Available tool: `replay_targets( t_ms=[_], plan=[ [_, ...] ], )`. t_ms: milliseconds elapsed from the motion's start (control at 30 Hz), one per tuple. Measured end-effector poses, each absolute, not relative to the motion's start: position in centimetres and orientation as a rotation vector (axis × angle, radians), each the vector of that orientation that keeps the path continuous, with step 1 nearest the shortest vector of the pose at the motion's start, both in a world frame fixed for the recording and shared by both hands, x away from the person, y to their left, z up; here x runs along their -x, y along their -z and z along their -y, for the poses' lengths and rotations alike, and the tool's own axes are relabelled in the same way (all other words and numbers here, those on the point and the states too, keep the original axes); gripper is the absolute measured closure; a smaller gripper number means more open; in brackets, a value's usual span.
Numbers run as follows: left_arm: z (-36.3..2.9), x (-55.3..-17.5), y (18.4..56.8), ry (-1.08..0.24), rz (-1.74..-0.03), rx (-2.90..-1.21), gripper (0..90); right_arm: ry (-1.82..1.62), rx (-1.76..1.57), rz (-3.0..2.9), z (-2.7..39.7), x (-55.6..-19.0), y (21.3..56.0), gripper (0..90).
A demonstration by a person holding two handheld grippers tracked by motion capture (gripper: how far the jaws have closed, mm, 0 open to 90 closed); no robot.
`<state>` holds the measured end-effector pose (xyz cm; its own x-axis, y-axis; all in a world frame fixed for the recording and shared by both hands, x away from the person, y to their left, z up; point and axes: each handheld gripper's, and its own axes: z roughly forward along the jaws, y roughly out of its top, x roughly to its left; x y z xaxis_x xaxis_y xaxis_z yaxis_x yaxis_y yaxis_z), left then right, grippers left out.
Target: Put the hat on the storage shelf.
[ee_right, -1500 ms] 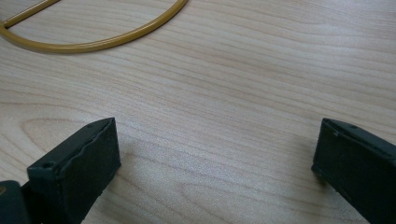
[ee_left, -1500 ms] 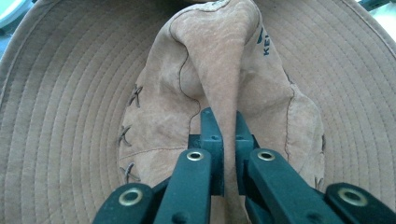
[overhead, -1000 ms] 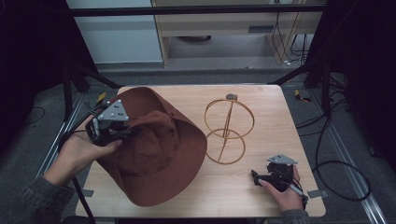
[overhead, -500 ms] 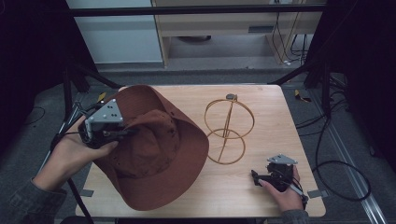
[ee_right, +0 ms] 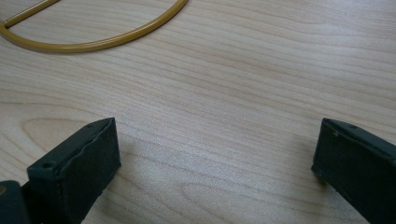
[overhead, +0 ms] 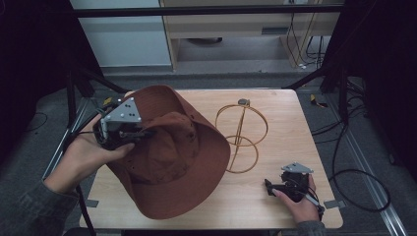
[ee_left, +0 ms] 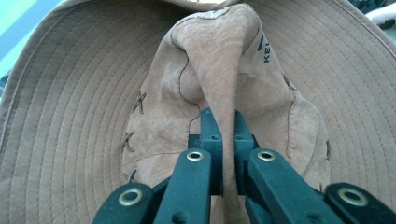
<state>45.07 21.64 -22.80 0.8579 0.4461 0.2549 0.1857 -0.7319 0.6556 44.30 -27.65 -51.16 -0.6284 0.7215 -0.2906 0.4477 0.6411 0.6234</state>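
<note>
The left gripper [overhead: 140,132], clamped on a fold of the brown hat [overhead: 182,162], has lifted it toward nine o'clock, probably for the wire stand [overhead: 241,137], while the right gripper [overhead: 275,188] rests wide open.

A: What room is this?

B: A dim one. The desk [overhead: 295,123] has a pale wood top with fine grain, and in the right gripper view this grain fills the space between the jaws and beyond them.

A: And behind the desk?

B: A grey floor [overhead: 246,69], then a light wooden cabinet [overhead: 236,24] with an open lower shelf. Left of it stands a pale bluish panel [overhead: 125,42].

A: The sides?

B: Black curtains [overhead: 388,64] hang at both sides. Dark cables [overhead: 344,162] lie on the floor at the right, beside a metal rail [overhead: 366,172].
</note>
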Motion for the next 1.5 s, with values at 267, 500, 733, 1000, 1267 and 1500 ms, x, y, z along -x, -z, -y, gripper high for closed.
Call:
replay_targets(
  t_ms=[267,500,733,1000,1267,1500],
  plan=[
    [-19.5,-45.9,21.3,-0.531,-0.421,-2.374,88.6,-0.687,-0.911,-2.334,27.7,-44.3,51.2,0.8],
    [-18.0,-46.8,21.3,-0.496,-0.408,-2.364,88.7,-0.689,-0.912,-2.336,27.6,-44.3,51.2,0.8],
    [-16.5,-47.3,20.2,-0.501,-0.387,-2.368,88.7,-0.688,-0.911,-2.337,27.7,-44.3,51.2,0.8],
    [-15.3,-48.3,18.9,-0.511,-0.385,-2.359,88.7,-0.691,-0.912,-2.336,27.6,-44.3,51.2,0.8],
    [-14.3,-48.9,18.3,-0.513,-0.373,-2.361,88.6,-0.698,-0.908,-2.348,27.7,-44.3,51.1,0.7],
    [-13.2,-50.2,18.0,-0.51,-0.39,-2.355,88.6,-0.689,-0.909,-2.337,27.7,-44.3,51.2,0.8]
  ],
)
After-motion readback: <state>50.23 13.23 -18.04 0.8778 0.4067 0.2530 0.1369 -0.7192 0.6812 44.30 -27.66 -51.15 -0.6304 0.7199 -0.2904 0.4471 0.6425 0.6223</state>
